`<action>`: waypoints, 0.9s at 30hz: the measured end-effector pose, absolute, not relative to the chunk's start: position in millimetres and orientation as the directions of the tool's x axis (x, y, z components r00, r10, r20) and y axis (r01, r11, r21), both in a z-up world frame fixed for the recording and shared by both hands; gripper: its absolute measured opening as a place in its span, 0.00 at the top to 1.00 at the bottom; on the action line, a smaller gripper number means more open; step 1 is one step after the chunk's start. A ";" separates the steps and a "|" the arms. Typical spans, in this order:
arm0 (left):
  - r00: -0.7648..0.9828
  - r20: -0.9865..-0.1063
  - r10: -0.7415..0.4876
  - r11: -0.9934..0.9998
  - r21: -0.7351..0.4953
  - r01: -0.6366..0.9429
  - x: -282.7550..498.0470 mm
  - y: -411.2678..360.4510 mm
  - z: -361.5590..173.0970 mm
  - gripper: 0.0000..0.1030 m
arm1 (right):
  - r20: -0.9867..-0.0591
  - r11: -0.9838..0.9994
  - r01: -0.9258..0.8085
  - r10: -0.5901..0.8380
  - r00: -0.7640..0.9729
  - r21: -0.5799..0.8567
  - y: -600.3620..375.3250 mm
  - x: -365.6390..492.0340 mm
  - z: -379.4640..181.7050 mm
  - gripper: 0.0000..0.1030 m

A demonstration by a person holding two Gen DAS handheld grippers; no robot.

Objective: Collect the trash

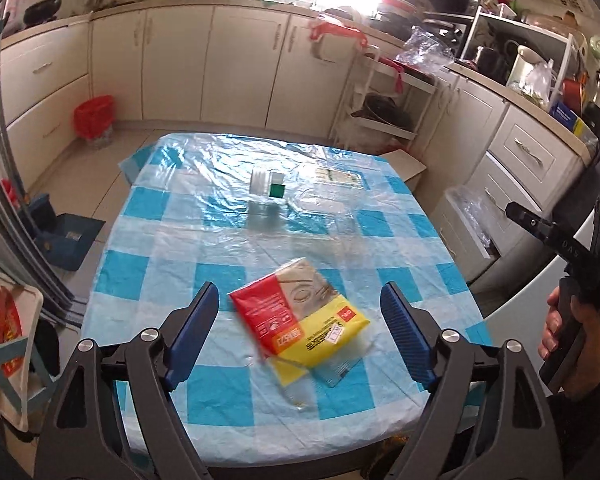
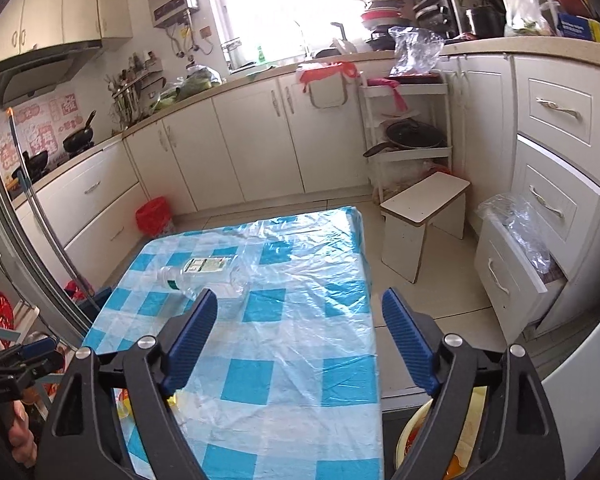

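Left wrist view: the left gripper (image 1: 300,316) hangs over a table under a blue-and-white checked plastic cloth (image 1: 159,280), its blue-padded jaws spread wide and holding nothing. A flat red-and-yellow plastic packet (image 1: 300,316) lies on the cloth below, between the jaws but untouched. Farther back lies a clear plastic bottle (image 1: 300,188).

Right wrist view: the right gripper (image 2: 300,336) also stands spread and empty above the cloth. The bottle rests on its side beyond its left finger. A small red-lined bin (image 2: 152,216) sits on the floor.
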State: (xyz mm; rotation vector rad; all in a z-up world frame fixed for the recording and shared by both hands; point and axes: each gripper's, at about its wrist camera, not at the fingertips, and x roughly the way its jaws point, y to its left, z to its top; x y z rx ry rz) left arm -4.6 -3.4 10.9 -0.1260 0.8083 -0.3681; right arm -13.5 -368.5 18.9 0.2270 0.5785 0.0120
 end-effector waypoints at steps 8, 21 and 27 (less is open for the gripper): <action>0.617 -0.685 -0.389 0.921 -0.286 0.263 -3.6 8.9 -0.3 0.21 | -0.608 0.989 -0.005 0.093 0.789 0.145 -329.2 7.4 -3.4 0.16; 0.589 -0.706 -0.394 0.919 -0.291 0.267 -1.5 5.7 -11.2 0.19 | -0.655 0.995 -0.053 0.098 0.749 0.088 -311.7 15.2 -18.1 0.11; 0.582 -0.712 -0.393 0.919 -0.282 0.276 -1.7 0.8 -13.9 0.19 | -0.661 0.995 -0.066 0.101 0.744 0.077 -310.5 14.9 -19.8 0.11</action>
